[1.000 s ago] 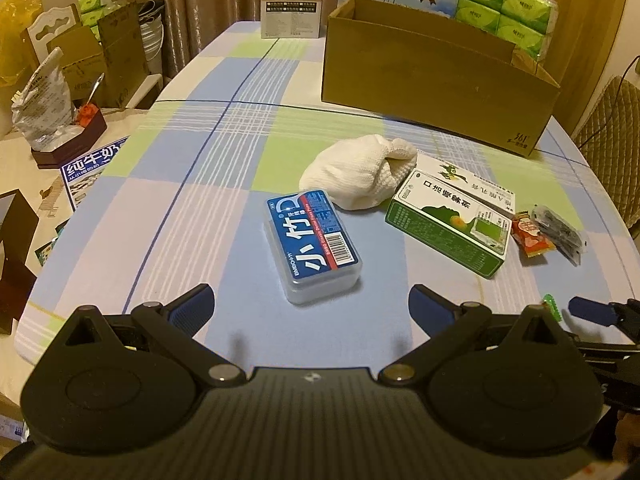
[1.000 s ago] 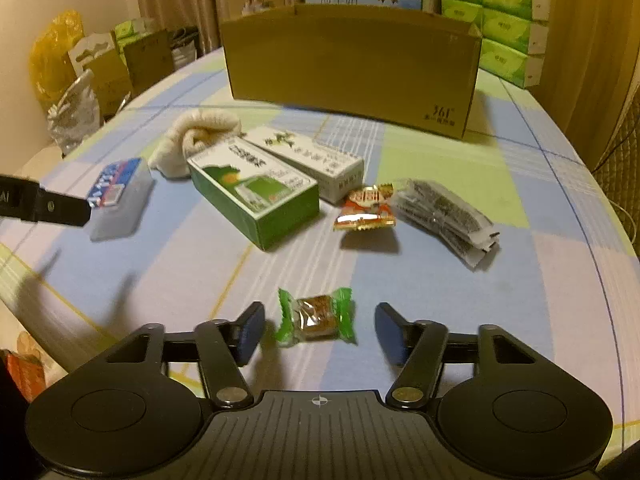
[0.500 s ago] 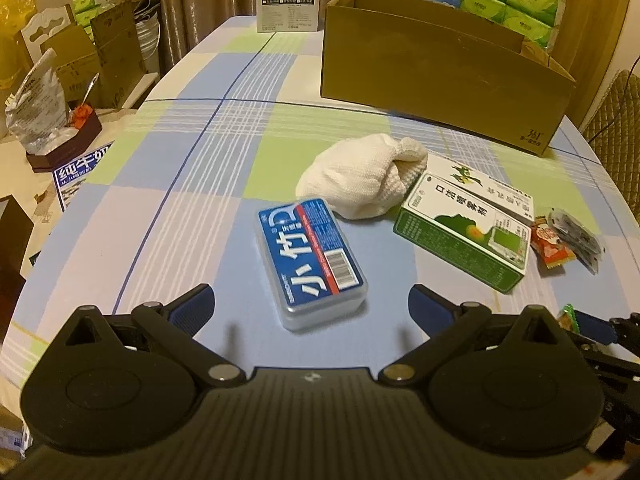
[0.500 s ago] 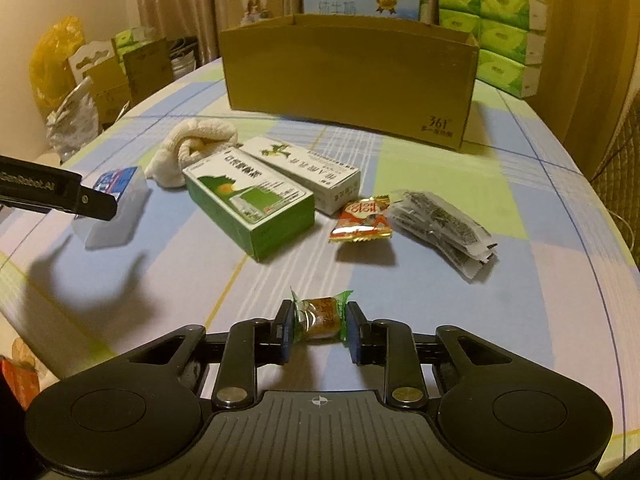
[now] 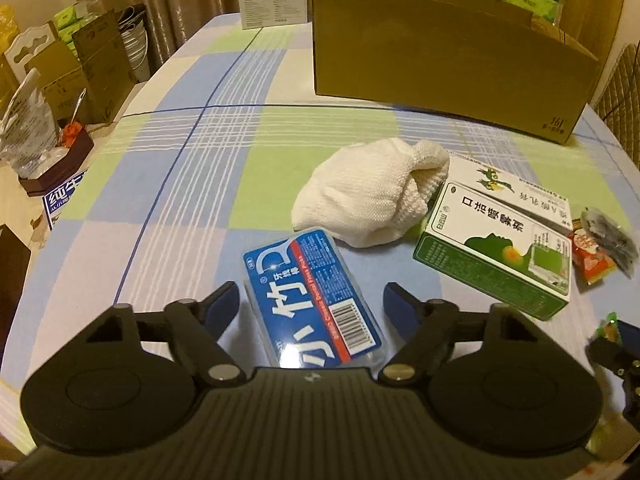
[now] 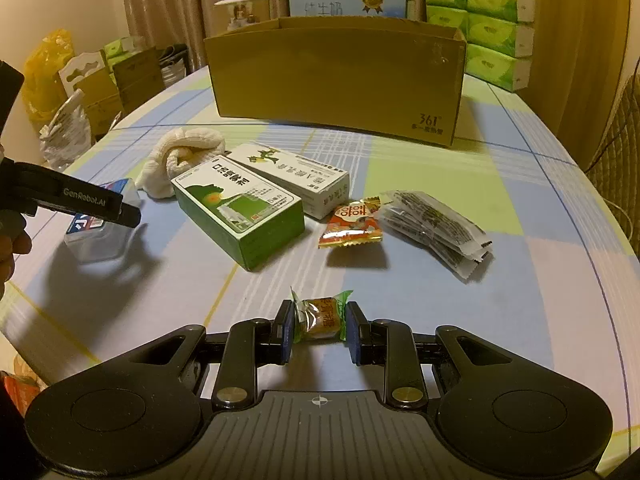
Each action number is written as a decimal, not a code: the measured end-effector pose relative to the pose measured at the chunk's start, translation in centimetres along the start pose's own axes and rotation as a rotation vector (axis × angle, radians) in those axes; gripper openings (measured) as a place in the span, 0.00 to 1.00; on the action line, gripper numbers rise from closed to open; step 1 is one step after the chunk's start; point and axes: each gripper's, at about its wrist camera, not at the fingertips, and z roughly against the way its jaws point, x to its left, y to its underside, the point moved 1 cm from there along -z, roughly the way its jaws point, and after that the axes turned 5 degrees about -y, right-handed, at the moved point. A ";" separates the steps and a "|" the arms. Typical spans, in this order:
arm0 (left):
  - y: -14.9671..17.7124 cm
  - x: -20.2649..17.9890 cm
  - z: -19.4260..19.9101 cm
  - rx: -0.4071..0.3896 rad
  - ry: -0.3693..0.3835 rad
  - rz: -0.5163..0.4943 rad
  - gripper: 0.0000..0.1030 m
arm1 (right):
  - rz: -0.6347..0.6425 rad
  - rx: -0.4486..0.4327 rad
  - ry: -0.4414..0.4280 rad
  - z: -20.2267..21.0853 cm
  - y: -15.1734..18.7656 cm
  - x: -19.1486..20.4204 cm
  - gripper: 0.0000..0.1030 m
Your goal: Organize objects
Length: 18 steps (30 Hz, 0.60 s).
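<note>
The right gripper point(image 6: 319, 328) pinched a green-wrapped candy point(image 6: 319, 317) just above the table point(image 6: 520, 304), apparently bound for the cardboard box point(image 6: 336, 80), while the left gripper point(image 5: 312, 300), jaws wide, straddled the dental floss case point(image 5: 312, 298) for pickup.

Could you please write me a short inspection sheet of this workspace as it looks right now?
Surface: checked tablecloth, flat.
Job's things: cardboard box open at the far side; dental floss case, white cloth, green box, white box, red snack packet, clear sachets loose.
Clutter: nothing seen beyond these.
Grippers: left hand-held gripper open astride the case; right hand-held gripper shut on green-wrapped candy.
Cables: nothing seen.
Surroundings: curtains, tissue packs, cartons.
</note>
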 end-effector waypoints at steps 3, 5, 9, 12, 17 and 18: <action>0.0 -0.1 -0.5 0.008 -0.008 -0.010 0.61 | -0.006 -0.002 -0.002 0.1 0.0 -0.1 0.23; 0.1 -0.2 -0.5 0.005 -0.016 -0.018 0.57 | -0.011 -0.006 -0.001 0.2 -0.1 -0.2 0.23; 0.6 -0.3 -0.1 0.005 -0.009 -0.021 0.51 | -0.016 -0.014 0.001 0.5 -0.1 -0.3 0.23; 1.1 -0.6 0.7 0.011 0.007 -0.024 0.51 | -0.016 -0.022 -0.001 0.8 -0.1 -0.3 0.22; 2.0 -1.4 2.7 0.005 0.020 -0.030 0.51 | -0.032 -0.040 -0.010 1.8 -0.4 -0.4 0.22; 2.1 -1.6 3.2 0.002 0.023 -0.032 0.51 | -0.037 -0.043 -0.013 2.1 -0.5 -0.3 0.22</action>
